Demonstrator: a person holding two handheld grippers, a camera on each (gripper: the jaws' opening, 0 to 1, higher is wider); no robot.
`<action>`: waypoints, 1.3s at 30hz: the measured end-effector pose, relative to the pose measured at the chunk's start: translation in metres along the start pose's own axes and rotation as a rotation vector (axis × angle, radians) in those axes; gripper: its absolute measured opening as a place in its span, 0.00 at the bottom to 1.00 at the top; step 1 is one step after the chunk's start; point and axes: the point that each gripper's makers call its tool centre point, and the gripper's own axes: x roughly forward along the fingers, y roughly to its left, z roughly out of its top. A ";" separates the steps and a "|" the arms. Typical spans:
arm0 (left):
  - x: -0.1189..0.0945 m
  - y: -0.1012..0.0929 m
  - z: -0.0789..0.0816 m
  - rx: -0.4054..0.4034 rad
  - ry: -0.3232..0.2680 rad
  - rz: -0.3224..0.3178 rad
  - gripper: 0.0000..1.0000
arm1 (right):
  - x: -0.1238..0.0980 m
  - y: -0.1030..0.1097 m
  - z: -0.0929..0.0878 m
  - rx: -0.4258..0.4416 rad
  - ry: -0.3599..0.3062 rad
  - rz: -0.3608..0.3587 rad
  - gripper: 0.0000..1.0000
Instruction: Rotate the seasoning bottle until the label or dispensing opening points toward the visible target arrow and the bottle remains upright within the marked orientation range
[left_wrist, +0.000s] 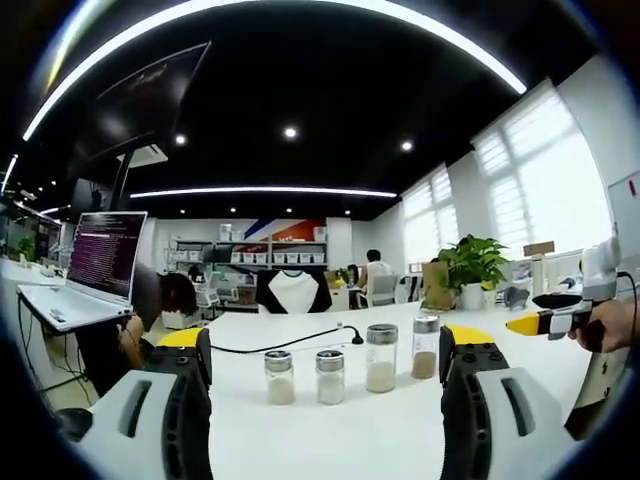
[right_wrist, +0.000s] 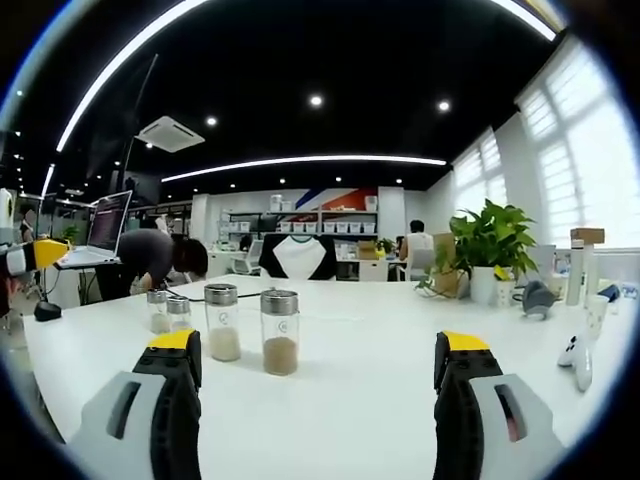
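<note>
Four seasoning bottles (left_wrist: 381, 358) stand upright in a row on the white table (left_wrist: 330, 430). The left gripper (left_wrist: 325, 375) is spread wide and empty before them. The right gripper (right_wrist: 318, 370), also spread and empty, has them toward its left jaw; its view shows a potted plant (right_wrist: 492, 245) closer.

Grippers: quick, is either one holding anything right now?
Left gripper: open, holding nothing.
Right gripper: open, holding nothing.
</note>
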 end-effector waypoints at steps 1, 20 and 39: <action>-0.001 0.001 0.000 -0.007 -0.002 0.003 1.00 | 0.002 0.001 0.001 0.002 -0.001 -0.001 0.99; -0.003 -0.016 -0.001 0.016 0.005 -0.056 1.00 | 0.073 0.096 0.005 0.037 -0.015 0.199 0.87; -0.011 -0.010 -0.003 0.012 0.026 -0.037 1.00 | 0.131 0.141 -0.007 0.010 0.003 0.294 0.75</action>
